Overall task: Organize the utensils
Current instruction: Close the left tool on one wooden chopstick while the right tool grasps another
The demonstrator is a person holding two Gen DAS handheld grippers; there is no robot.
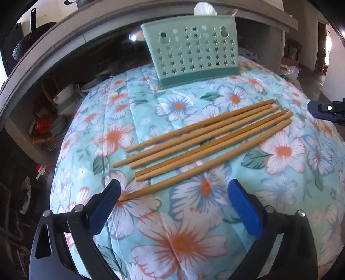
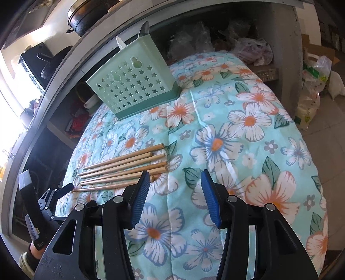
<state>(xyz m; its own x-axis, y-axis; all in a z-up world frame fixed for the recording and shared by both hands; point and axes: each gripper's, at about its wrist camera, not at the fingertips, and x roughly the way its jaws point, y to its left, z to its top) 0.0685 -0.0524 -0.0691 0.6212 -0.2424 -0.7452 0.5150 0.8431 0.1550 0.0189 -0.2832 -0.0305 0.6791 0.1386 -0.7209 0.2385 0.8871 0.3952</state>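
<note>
Several wooden chopsticks [image 1: 207, 137] lie side by side on the floral cloth [image 1: 194, 215], slanting up to the right. They also show in the right wrist view [image 2: 123, 169]. A green utensil holder [image 1: 192, 53] with star holes stands behind them, with a white utensil [image 1: 204, 8] inside; it also shows in the right wrist view [image 2: 133, 86]. My left gripper [image 1: 174, 193] is open, low over the cloth, its left finger [image 1: 105, 204] touching the tip of the nearest chopstick. My right gripper [image 2: 174, 183] is open and empty, just right of the chopsticks' thick ends.
The cloth covers a rounded table [image 2: 248, 140]. A grey counter edge [image 1: 64, 36] with shelves of kitchen clutter runs behind. Bags [image 2: 312, 86] stand on the floor at right. The right gripper's tip [image 1: 325, 109] shows at the left view's right edge.
</note>
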